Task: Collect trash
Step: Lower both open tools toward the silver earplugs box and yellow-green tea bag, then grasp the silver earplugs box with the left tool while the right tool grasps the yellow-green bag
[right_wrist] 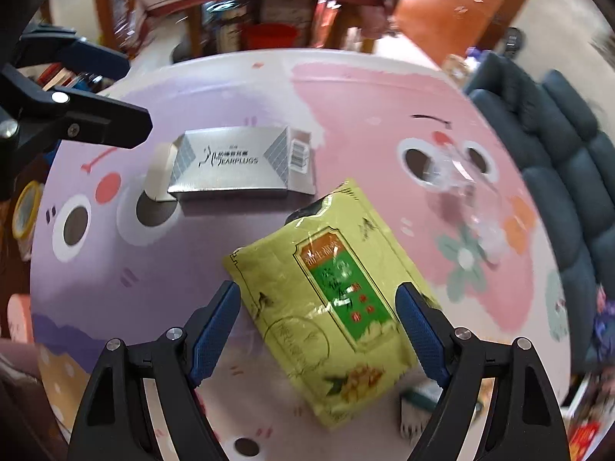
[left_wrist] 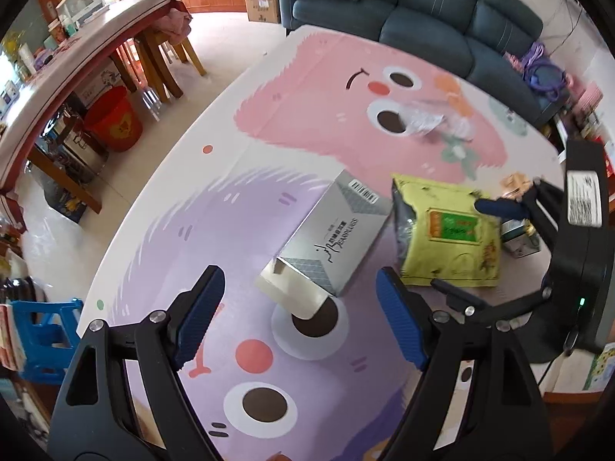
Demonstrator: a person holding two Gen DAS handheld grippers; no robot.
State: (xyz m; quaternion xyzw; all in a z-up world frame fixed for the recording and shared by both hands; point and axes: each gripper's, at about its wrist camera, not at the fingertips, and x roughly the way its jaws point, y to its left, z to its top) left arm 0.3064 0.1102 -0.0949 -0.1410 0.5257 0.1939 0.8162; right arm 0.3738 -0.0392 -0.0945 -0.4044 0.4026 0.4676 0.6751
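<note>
**Both my grippers spread above the trash on the cartoon table**

My left gripper (left_wrist: 300, 307) hangs with its jaws spread wide and empty. In the left wrist view, the silver cardboard earplug box (left_wrist: 332, 238) lies just beyond its blue pads (left_wrist: 201, 307), near the centre of the frame, with its pale end flap open toward me. To the right of the box lies the yellow-green plastic snack bag (left_wrist: 449, 234), very close to the box; I cannot tell if they touch.

My right gripper (right_wrist: 317, 330) also has its jaws wide apart, holding nothing. In the right wrist view, the yellow-green bag sits between its two fingers, in the lower middle of the frame, tilted. The silver box is above it, in the upper middle.

A crumpled clear plastic wrapper (right_wrist: 457, 176) rests on the pink part of the round table cover with cartoon faces (right_wrist: 192, 269), at the right of that frame, well apart from the bag. A dark blue sofa (left_wrist: 403, 4) stands at the top of the left wrist view.
</note>
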